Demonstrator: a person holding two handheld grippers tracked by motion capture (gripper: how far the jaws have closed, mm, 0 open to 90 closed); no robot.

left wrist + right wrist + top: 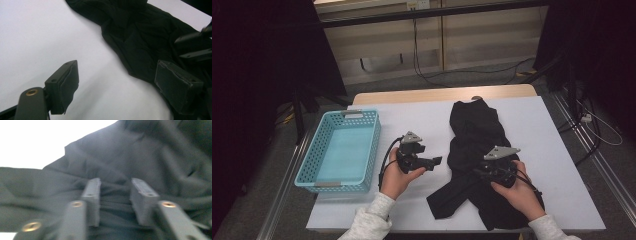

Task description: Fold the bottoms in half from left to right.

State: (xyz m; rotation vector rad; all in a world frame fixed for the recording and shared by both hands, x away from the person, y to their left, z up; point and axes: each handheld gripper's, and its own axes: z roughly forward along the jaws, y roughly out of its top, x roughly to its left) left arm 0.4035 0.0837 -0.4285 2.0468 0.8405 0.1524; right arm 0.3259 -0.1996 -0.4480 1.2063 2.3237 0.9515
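A crumpled black fabric garment (477, 160) lies on the white table cover (552, 150), well to the right of the light-blue perforated plastic basket (341, 150), which holds nothing visible.

The right gripper (482, 172) is down on the middle of the garment. In the right gripper view (113, 200) its jaws stand part-way apart with a ridge of gathered cloth between them; the pads do not yet appear to press on it, though the picture is blurred. The grip is judged as forming, not made.

The left gripper (437, 161) is held between basket and garment, just beside the garment's left edge. The left gripper view (120, 82) shows its jaws wide apart, bare table between them, one pad (177, 86) over the cloth's edge.

Step in hand, by judgement: taking first hold of the garment, likely for folding or transfer to the basket.

Next move calls for the right jaws to finish closing on the fold, and the left gripper to advance onto the near edge before any lift.
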